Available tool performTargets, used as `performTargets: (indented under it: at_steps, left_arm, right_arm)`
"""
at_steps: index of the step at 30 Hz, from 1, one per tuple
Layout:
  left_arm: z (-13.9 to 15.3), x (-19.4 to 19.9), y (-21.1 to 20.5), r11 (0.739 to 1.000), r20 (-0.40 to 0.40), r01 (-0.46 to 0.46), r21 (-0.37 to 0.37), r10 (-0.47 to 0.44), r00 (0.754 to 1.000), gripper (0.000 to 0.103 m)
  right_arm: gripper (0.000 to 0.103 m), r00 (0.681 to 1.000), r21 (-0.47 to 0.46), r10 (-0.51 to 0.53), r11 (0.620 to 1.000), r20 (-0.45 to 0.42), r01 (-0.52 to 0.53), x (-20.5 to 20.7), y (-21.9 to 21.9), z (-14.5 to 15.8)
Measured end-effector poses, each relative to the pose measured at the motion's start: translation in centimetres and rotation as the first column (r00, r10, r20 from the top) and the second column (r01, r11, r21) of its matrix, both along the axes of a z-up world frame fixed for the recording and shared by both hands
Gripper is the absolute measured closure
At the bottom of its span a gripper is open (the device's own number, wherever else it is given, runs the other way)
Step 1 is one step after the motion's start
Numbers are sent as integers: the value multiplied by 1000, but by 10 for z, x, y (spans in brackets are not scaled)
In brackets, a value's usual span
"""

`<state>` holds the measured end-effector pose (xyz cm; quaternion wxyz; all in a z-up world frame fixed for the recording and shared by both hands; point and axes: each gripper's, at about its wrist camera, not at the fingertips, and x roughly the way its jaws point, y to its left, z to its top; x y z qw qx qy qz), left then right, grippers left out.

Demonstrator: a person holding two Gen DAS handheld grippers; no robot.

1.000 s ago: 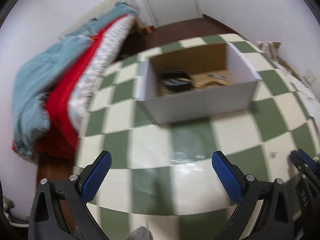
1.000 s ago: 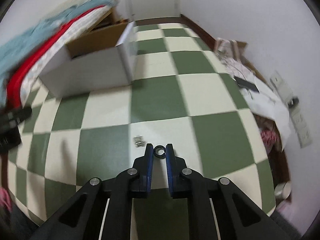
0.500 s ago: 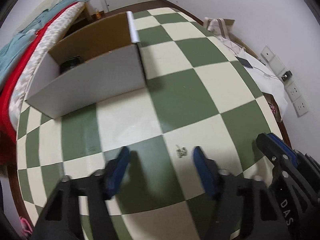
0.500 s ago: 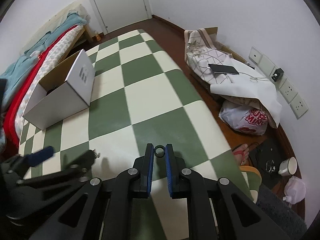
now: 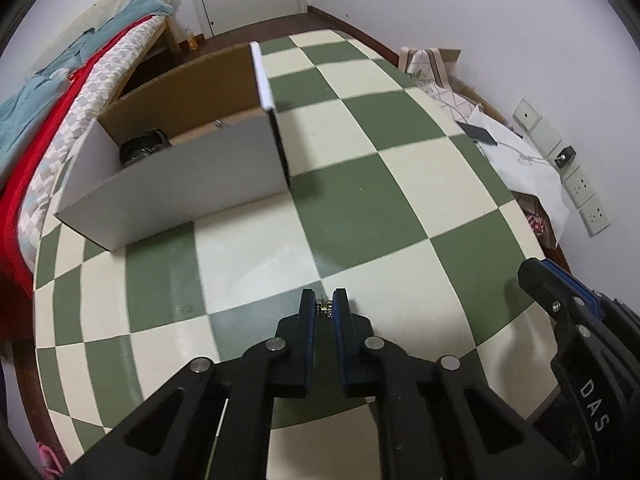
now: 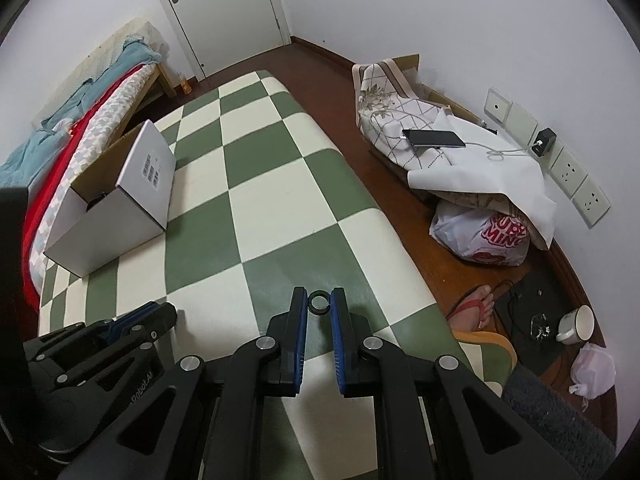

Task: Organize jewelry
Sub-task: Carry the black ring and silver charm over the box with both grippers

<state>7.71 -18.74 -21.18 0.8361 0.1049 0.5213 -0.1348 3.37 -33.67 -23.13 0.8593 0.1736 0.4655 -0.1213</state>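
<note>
1. Left wrist view: the left tool (image 5: 324,307) has its fingers drawn nearly together, clamping a small metallic jewelry piece (image 5: 323,308) between the blue pads; the piece is too small to identify further; it sits at the fingertips, low over the green-and-cream checkered mat (image 5: 400,208).
2. Same view: an open white cardboard box (image 5: 184,184) stands on the mat, well apart from the tool, to the left and farther away; a dark round item (image 5: 142,148) lies inside near its left end; a small metallic item (image 5: 218,123) rests farther right on the brown interior.
3. Same view: the right tool (image 5: 560,304) enters at the right edge; its grip cannot be judged from here; a bed with red and teal bedding (image 5: 48,112) runs beside the box on the left.
4. Right wrist view: the right tool (image 6: 319,304) is narrowed onto a dark ring (image 6: 319,303), held upright between the fingertips, above the mat (image 6: 280,184) near its right edge.
5. Same view: the left tool (image 6: 148,316) shows at lower left, close beside the right one; the box (image 6: 112,216) stands on the far left part of the mat, against the bed (image 6: 80,120).
6. Same view: on the wooden floor to the right lie a phone (image 6: 434,138) on patterned cloth, a white plastic bag with red print (image 6: 484,236), a mug (image 6: 576,324), and a foot in a sandal (image 6: 474,312).
</note>
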Motion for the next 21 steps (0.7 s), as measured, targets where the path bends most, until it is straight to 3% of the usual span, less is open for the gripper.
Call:
performTargets:
  at_steps: [11, 17, 21]
  left_arm:
    - [67, 8, 56, 996, 138, -75, -52, 81, 987, 97]
    - [107, 36, 94, 985, 186, -133, -106, 151, 971, 97]
    - [121, 68, 119, 976, 174, -169, -141, 192, 966, 97]
  right_arm:
    - [91, 993, 4, 69, 998, 92, -70, 15, 24, 47]
    - [91, 976, 0, 154, 988, 155, -156, 45, 55, 80]
    - [91, 961, 1, 215, 976, 176, -218, 74, 78, 95]
